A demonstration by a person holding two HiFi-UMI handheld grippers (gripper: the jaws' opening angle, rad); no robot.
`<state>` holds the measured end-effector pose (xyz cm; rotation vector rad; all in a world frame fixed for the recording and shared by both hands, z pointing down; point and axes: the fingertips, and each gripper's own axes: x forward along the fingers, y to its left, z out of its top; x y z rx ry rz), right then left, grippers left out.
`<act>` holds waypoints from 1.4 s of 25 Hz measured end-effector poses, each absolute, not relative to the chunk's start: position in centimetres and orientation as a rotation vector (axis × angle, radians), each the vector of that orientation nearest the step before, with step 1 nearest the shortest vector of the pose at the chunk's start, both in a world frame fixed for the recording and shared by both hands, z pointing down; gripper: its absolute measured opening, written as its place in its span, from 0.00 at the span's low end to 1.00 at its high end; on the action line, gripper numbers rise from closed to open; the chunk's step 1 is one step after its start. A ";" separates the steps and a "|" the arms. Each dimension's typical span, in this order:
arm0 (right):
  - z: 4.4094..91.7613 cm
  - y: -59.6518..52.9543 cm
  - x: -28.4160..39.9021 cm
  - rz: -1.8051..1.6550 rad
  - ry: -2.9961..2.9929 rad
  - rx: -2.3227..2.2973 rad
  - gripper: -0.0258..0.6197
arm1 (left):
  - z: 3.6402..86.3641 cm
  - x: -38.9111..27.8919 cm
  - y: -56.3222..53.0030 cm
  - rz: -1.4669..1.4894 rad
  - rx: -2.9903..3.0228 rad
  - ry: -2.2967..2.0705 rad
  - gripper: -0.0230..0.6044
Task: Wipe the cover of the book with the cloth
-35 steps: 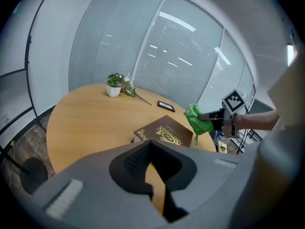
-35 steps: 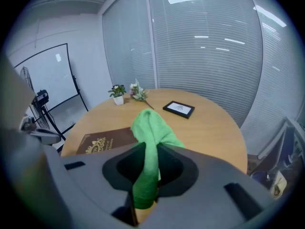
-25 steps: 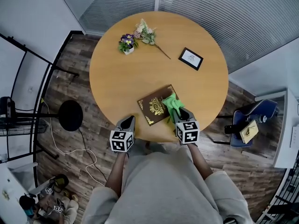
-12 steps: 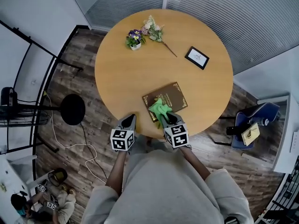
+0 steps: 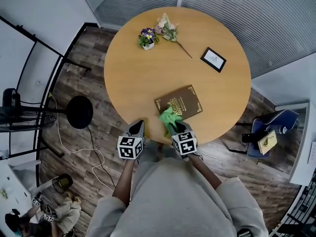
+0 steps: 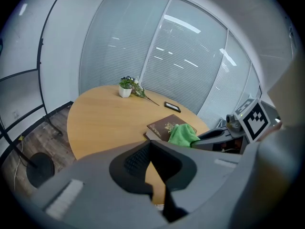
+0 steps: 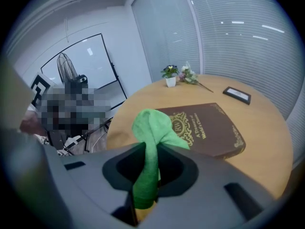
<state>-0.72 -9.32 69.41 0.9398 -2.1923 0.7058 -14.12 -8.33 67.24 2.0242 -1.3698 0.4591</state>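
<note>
A brown book (image 5: 179,102) with gold print lies flat near the front edge of the round wooden table (image 5: 143,78); it also shows in the right gripper view, book (image 7: 209,130), and the left gripper view, book (image 6: 164,126). My right gripper (image 5: 175,126) is shut on a green cloth (image 5: 169,118), which rests at the book's near left corner. The cloth (image 7: 151,132) bunches up between the jaws. My left gripper (image 5: 137,129) is shut and holds nothing, at the table's front edge left of the book.
A small potted plant (image 5: 147,37) and a flower sprig (image 5: 170,33) lie at the table's far side, with a framed picture (image 5: 213,59) to the right. A black stool (image 5: 80,112) stands left of the table and a blue chair (image 5: 269,132) at right.
My right gripper slid the cloth leftward across the book cover, from its right part to its near left corner. The left gripper stayed put.
</note>
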 end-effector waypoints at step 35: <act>71.0 -12.8 5.6 0.760 -2.124 1.078 0.16 | 67.5 -10.6 -10.5 0.492 2.070 -1.298 0.05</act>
